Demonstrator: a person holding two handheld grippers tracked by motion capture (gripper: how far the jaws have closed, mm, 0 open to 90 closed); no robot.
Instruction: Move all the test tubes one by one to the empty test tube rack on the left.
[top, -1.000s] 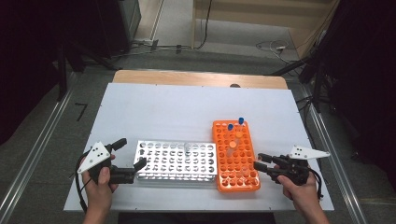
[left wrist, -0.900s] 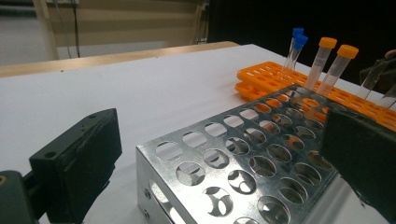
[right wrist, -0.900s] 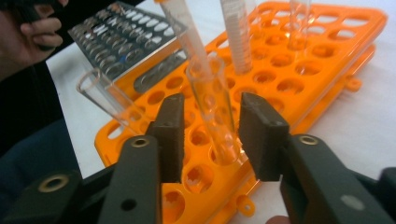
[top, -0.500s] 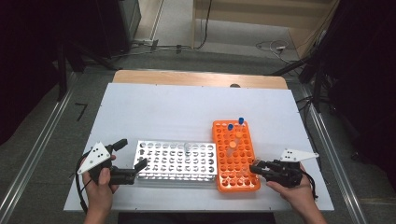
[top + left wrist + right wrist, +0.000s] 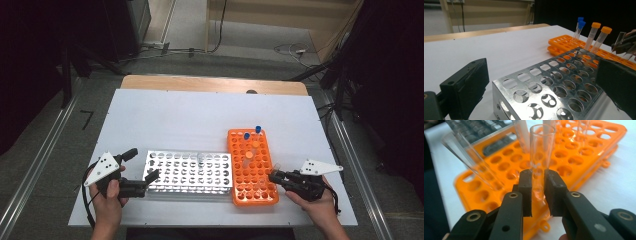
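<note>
At orange rack (image 5: pixel 252 167) | right hand-held gripper (image 5: pixel 537 192) clamps glass tube (image 5: pixel 540 157) | left hand-held gripper (image 5: pixel 142 170) open

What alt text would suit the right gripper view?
The right gripper is shut on a clear open tube above an orange rack on a white table. A metal rack lies behind.
</note>
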